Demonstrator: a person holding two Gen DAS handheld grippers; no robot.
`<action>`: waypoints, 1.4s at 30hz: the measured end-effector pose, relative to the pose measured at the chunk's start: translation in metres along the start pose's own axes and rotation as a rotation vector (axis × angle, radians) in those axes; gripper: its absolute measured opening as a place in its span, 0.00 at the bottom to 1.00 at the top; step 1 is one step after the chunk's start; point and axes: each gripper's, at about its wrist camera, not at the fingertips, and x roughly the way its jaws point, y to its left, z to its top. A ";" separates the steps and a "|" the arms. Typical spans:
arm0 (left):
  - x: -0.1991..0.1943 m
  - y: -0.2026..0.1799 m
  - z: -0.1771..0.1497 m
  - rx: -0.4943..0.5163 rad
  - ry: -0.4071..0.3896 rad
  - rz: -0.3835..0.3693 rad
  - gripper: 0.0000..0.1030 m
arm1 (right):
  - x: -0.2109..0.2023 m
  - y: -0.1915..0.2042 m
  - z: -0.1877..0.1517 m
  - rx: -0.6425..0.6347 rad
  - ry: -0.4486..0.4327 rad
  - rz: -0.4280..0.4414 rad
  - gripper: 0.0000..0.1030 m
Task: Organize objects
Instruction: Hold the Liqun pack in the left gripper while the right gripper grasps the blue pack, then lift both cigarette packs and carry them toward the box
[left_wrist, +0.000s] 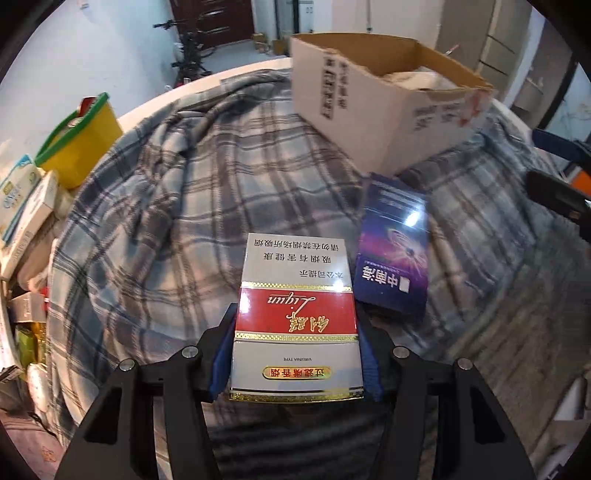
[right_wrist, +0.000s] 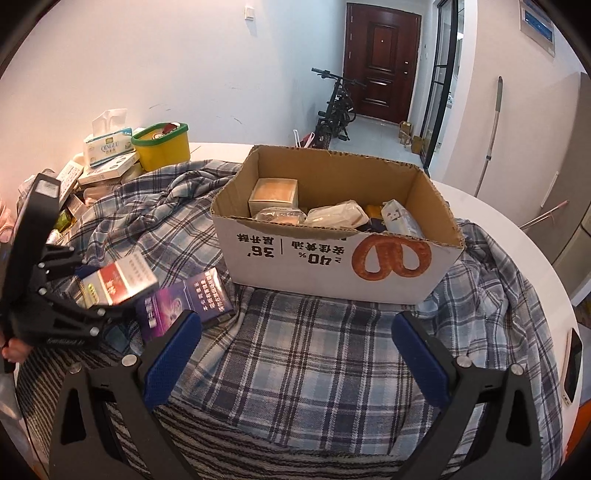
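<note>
- On a round white table (right_wrist: 517, 221) draped with a blue, grey and white plaid cloth (right_wrist: 295, 350) stands an open brown-and-white cardboard box (right_wrist: 332, 266), printed with a pretzel picture on its near wall.
- Inside the cardboard box lie several small packets, among them a square beige carton (right_wrist: 273, 195) at the back left and a clear plastic-wrapped pack (right_wrist: 338, 214) near the middle.
- Left of the cardboard box, the left gripper (left_wrist: 295, 354) pinches a red, white and gold cigarette pack (left_wrist: 295, 314) by its two long sides, its blue pads pressed flat against them.
- In the right wrist view this red, white and gold pack (right_wrist: 118, 282) sits tilted in the left gripper (right_wrist: 92, 295), near the box's front left corner; whether it touches the cloth cannot be told.
- Just beside that held pack, on the side nearer the cardboard box, a dark blue and purple cigarette pack (left_wrist: 393, 254) lies flat on the plaid cloth, with one end close to the box's wall.
- In front of the cardboard box, the right gripper (right_wrist: 295, 350) hangs above bare cloth with its blue-padded fingers (right_wrist: 173, 354) spread wide and nothing between them.
- Far left of the cardboard box, at the table's edge, sits a yellow plastic tub with a green rim (right_wrist: 162, 144), next to a pile of small cartons topped by a white-and-green tissue box (right_wrist: 107, 144).
- Right of the cardboard box, a phone (right_wrist: 572, 365) lies at the table's rim.
</note>
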 end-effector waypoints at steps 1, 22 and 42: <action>-0.002 -0.005 -0.001 0.021 0.003 -0.006 0.57 | 0.001 0.001 0.000 0.002 0.001 0.002 1.00; 0.014 -0.098 0.030 0.108 0.040 -0.090 0.57 | 0.029 -0.035 -0.013 0.190 0.089 0.156 1.00; -0.010 -0.071 0.043 -0.198 -0.171 0.032 0.57 | 0.052 -0.049 -0.032 0.309 0.161 0.091 0.84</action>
